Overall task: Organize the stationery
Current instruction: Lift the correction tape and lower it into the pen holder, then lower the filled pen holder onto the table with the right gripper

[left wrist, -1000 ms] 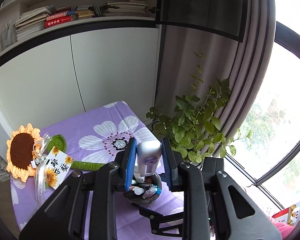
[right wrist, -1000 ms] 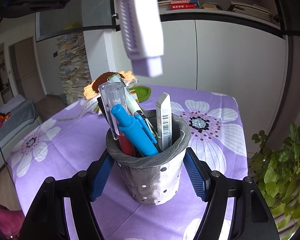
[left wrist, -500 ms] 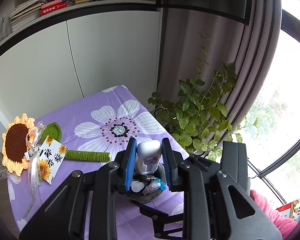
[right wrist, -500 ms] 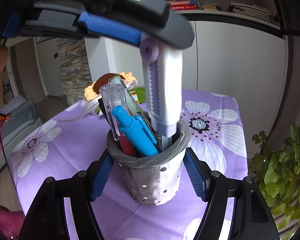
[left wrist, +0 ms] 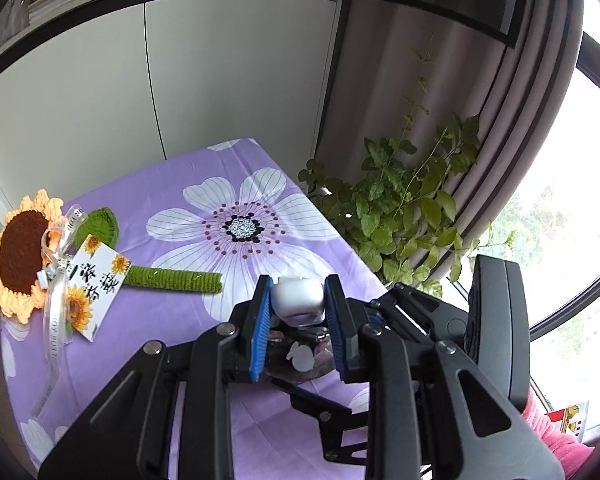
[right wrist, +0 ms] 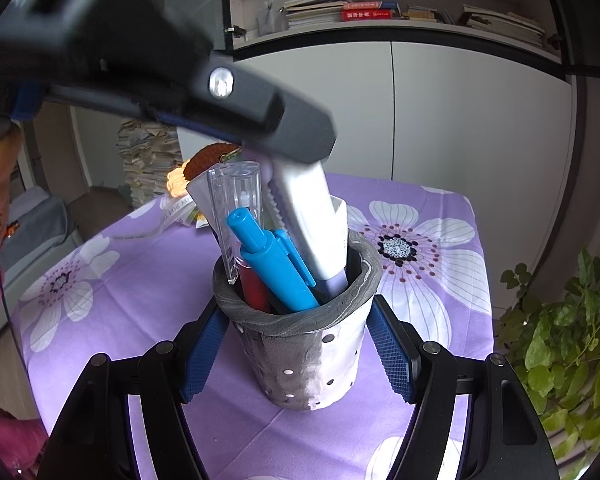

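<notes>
Left wrist view: high, tilted steeply down along its fingers, close over the cup (left wrist: 300, 360), facing window corner and cabinets. Right wrist view: lower, close behind the cup (right wrist: 300, 344), facing the shelves. Shared: cup, purple cloth (left wrist: 204, 184), sunflower (left wrist: 20, 256).

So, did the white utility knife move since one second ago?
Yes. The white utility knife went down: it was above the grey pen holder, and now its lower end is inside it.

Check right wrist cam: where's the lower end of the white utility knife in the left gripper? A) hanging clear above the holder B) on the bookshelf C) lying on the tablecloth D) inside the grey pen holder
D: the white utility knife, clamped by the left gripper, dips below the rim of the grey pen holder beside the blue pen.
</notes>
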`<state>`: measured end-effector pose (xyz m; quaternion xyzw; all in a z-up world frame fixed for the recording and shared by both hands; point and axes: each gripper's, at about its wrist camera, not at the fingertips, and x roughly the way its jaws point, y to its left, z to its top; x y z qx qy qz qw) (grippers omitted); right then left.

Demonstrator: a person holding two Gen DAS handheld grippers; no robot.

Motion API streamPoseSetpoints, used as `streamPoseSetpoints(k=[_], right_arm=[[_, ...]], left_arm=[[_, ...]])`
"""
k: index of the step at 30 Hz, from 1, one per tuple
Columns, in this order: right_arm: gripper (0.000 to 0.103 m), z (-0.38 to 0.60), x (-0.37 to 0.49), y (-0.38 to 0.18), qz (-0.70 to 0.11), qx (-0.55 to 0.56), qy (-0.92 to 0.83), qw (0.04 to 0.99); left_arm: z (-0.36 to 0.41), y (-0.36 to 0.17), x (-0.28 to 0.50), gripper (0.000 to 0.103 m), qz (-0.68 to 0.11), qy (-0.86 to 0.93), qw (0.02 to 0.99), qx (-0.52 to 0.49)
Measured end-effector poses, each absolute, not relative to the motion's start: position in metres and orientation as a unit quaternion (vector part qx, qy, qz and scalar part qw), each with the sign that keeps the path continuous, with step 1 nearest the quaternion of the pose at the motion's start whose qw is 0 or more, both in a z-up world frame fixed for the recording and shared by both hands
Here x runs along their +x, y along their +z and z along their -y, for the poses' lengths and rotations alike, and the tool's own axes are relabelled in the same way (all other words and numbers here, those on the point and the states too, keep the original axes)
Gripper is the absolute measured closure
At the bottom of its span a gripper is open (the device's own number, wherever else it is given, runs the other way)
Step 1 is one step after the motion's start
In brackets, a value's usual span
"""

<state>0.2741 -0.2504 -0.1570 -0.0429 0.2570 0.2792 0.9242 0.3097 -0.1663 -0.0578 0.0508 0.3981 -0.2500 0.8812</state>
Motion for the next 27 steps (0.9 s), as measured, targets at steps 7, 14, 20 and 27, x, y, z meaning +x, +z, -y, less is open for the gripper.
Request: streamPoseSetpoints(k=[7,14,20,27], right_arm=[[0.031,0.252,0.276,-0.157,-0.26,-0.04,0.281,0.923],[0.031,0.253,0.277,-0.158,-0.26,-0.04,0.281,0.923],[0.028,0.253,0.278,-0.158,-0.263,-0.038,0.278,0.923],[0.026,0.253,0.276,-0.158,-0.263,-0.041,0.267,0.926]], left_arm=[[0.159,-0.049,0.31,0.065,-0.398,-0.272,0.876,0.01],[0.131,-0.026,0.278,0.046,-0.318,-0.229,0.92,-0.005],[0.095,-0.049,0.253,0.038,-0.298,-0.163,0.94,0.0],[0.047,-0.091,0.233,0.037,-0.336,-0.115,0.933,-0.052]])
